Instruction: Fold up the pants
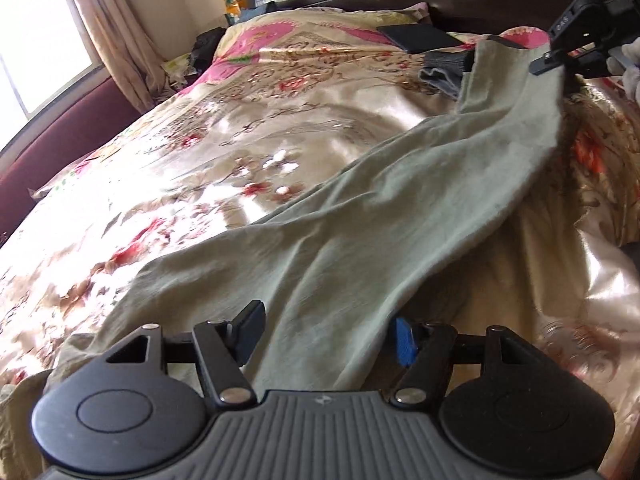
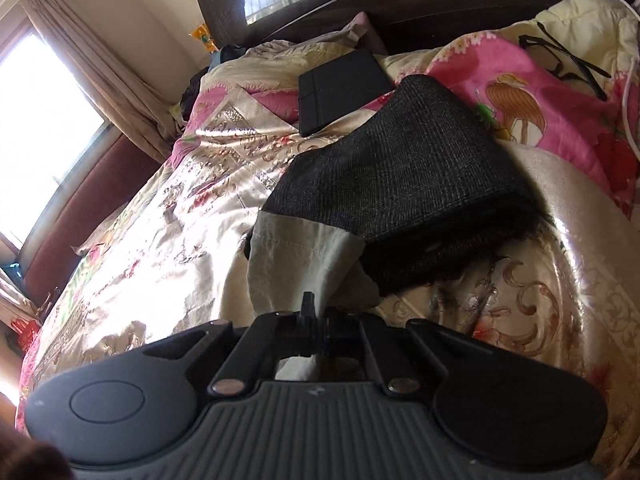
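right at the near edge of the left wrist view, the left gripper (image 1: 326, 338) has its jaws spread wide, one black pad on the left and one blue pad on the right, with a band of the pants (image 1: 360, 216) passing between them; whether the pads press the cloth cannot be told. the pants are a pale grey-green garment lying across the floral satin bedspread (image 1: 180, 152), running from the near left gripper up and away to the far right. there the right gripper (image 1: 550, 60) pinches the far edge of the cloth and lifts it off the bed. in the right wrist view the right gripper (image 2: 316, 316) has its jaws drawn together on a pale fold of the pants (image 2: 304, 252), which rises just beyond the fingertips. a dark woven grey piece of cloth (image 2: 400, 184) lies just past that fold, touching it. farther off, a flat black case (image 2: 340, 88) rests on the bedspread near the dark wooden headboard (image 2: 400, 4). a pink cartoon-print blanket (image 2: 532, 96) lies at the far right with a pair of black glasses (image 2: 568, 56) on it. a curtain (image 1: 116, 40) hangs by the bright window on the far left.
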`<state>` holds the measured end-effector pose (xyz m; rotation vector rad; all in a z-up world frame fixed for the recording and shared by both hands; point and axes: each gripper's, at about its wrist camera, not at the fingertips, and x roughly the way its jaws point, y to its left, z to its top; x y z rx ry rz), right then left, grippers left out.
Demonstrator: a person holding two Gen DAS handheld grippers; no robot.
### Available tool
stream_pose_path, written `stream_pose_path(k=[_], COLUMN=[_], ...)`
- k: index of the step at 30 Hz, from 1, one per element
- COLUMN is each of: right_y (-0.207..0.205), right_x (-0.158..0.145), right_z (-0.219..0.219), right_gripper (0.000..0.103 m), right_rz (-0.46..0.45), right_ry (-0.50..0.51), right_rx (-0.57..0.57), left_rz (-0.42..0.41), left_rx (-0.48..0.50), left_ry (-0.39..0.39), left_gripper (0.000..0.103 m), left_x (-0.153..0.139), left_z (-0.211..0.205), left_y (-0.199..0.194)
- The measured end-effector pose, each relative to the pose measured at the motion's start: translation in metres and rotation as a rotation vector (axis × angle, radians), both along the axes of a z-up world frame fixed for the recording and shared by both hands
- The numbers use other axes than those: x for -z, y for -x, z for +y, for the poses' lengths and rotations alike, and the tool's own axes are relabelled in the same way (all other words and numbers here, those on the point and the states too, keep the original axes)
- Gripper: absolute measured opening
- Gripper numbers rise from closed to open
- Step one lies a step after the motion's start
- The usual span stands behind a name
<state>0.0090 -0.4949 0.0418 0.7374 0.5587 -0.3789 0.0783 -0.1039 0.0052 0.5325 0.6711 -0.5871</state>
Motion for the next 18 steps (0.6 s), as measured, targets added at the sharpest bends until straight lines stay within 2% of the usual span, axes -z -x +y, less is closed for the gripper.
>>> stream_pose_path(k=[5, 9, 11, 14, 18], right_y=[0.002, 0.001, -0.001, 0.005, 0.025], right_x=[0.001, 0.006, 0.007, -0.003, -0.042], right_z=[0.000, 0.006, 0.016, 0.030, 0.066], right_gripper=[0.004, 0.004, 0.007, 0.010, 0.011], right_rz=[0.031, 0.097, 0.163, 0.226, 0.219], right_ry=[0.022, 0.053, 0.095, 0.159, 0.307], right_rx=[0.022, 0.029, 0.011, -0.008, -0.042], left_rz=[-0.045, 0.060, 0.082, 0.001, -0.092], left_rx=[-0.150, -0.335, -0.339, -0.284, -0.300], left_ry=[-0.006, -0.011, 0.016, -0.004, 0.086], left_gripper=[0.080, 0.085, 0.085, 0.084, 0.084], left_x=[-0.010, 0.011, 0.014, 0.002, -0.027], left_z=[0.065, 0.129, 0.144, 0.148, 0.169], left_y=[-0.014, -0.027, -0.013, 0.017, 0.024])
